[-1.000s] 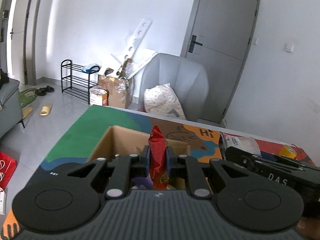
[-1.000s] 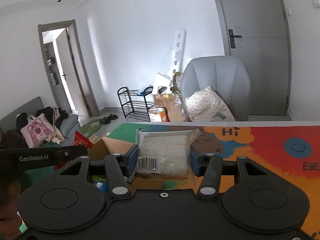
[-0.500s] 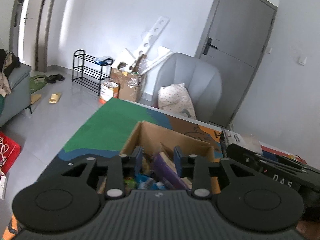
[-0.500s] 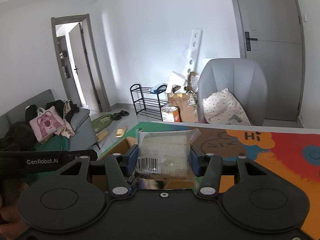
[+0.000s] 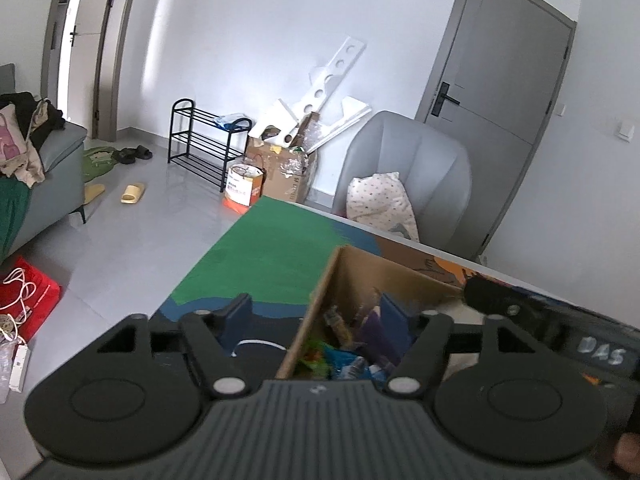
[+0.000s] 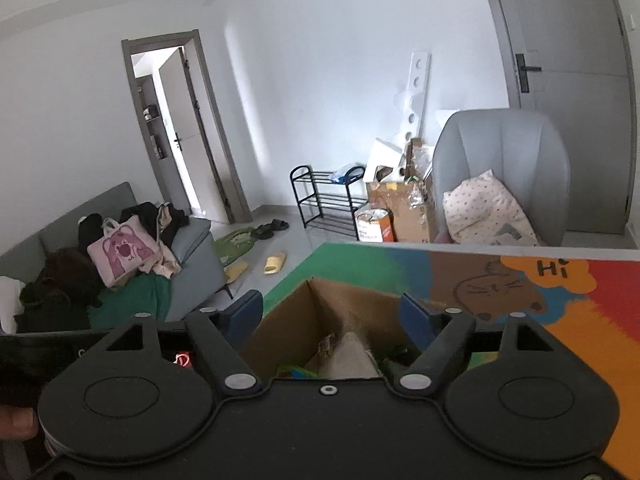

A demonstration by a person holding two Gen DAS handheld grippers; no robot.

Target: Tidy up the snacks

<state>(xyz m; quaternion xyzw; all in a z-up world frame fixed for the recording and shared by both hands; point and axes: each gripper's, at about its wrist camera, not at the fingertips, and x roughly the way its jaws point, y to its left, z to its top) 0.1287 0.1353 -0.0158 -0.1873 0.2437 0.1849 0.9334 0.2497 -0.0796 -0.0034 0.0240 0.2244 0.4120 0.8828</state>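
Both grippers hang over the open cardboard box, which stands on the colourful play mat covering the table. Left of the box's near wall sits one blue pad of the left gripper, the other pad lying inside the box; its jaws are opening and grip nothing, with only the box wall and the jumble of snacks below showing between them. Those snacks, a purple packet, a blue one and a green one among them, lie blurred inside the box. Just right of the box in the left wrist view is the black body of the other tool. Seen from its own camera, the right gripper straddles the box too, jaws opening and pressing on nothing; a pale clear-wrapped packet lies in the box beneath them, free of both pads. Beyond the box, past the table's far edge, stands a grey armchair with a spotted cushion.
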